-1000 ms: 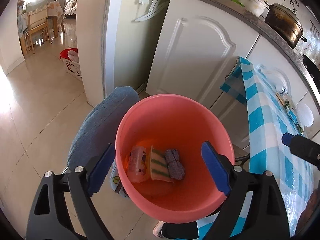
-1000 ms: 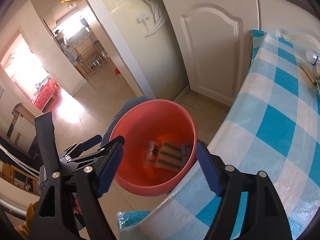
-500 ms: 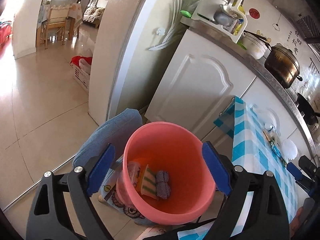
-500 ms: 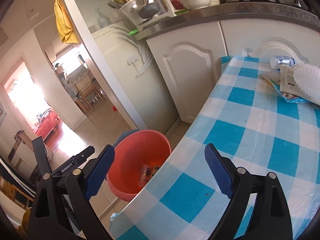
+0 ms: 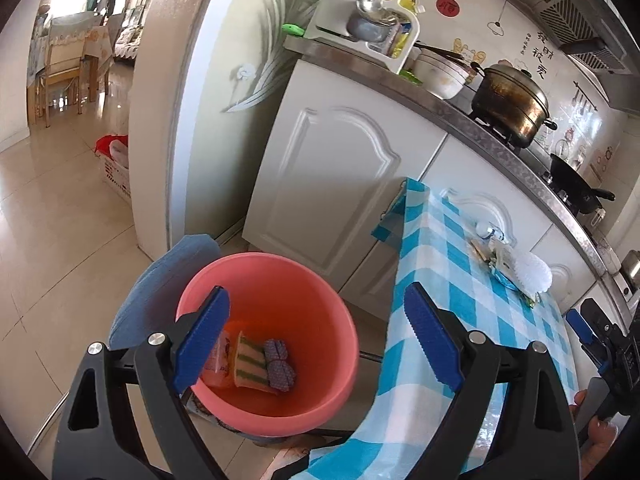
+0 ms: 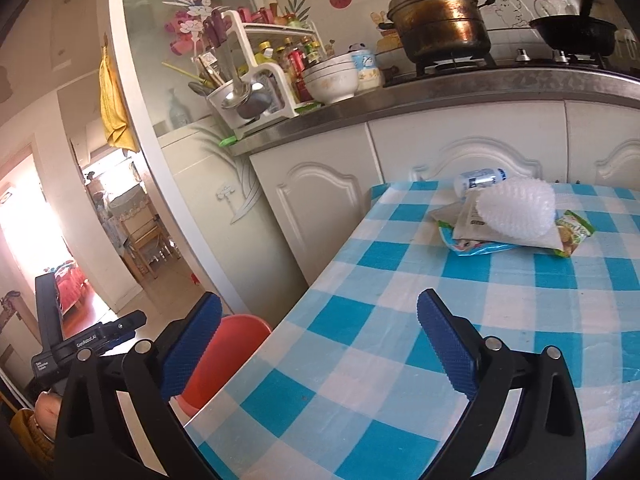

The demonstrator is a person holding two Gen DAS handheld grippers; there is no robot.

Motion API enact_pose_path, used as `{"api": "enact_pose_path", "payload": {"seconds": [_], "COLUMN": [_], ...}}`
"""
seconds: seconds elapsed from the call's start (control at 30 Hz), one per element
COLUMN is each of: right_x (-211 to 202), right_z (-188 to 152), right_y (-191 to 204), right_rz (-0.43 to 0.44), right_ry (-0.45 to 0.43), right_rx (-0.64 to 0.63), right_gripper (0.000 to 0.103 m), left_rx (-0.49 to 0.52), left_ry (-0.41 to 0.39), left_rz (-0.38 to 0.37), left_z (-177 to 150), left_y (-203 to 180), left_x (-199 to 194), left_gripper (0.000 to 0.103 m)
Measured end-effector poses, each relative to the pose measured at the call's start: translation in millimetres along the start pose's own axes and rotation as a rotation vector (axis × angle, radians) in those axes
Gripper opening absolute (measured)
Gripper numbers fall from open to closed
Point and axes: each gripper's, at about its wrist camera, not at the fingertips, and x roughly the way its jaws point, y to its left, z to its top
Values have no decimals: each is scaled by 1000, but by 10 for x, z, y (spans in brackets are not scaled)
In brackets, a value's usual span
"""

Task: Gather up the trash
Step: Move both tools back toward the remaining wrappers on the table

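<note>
The trash left to collect sits in a small heap near the far edge of the table, close to the cabinets: a white foam net on top of a pale packet, a green snack wrapper and a blue-edged wrapper under them, with a small bottle lying on its side just behind. All of it looks light. The foam net should be soft and springy, so a pinch across its middle would likely hold, though it may squash. The wrappers are thin, probably slick and lying flat, so a raised or crumpled edge is the better place to take them. The bottle looks stiff but round, and could roll if nudged. The right gripper hangs over the near part of the table, its jaws opening with nothing between them. The left gripper stands wide and empty over the bucket beside the table's left edge, which already holds some trash.
</note>
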Motion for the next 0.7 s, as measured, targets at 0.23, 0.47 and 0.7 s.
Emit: {"api": "enact_pose_path", "payload": {"seconds": [0.23,0.47,0.7], "right_x": [-309,-489,-694], "right_z": [77,80,-4], "right_y": [-491,-1166,-1776], "right_rz": [-43,-79,-100], "right_ry": [-57,-27,-33], "right_rx": [116,324,462], "right_gripper": [98,98,98], "left_rx": [118,257,314], "left_ry": [73,110,156], "left_rz": [-111,-241,-304], "left_z": [112,344,657], "left_y": [-654,-1584,-2564], "left_x": [186,616,1434], "left_gripper": [89,89,89]}}
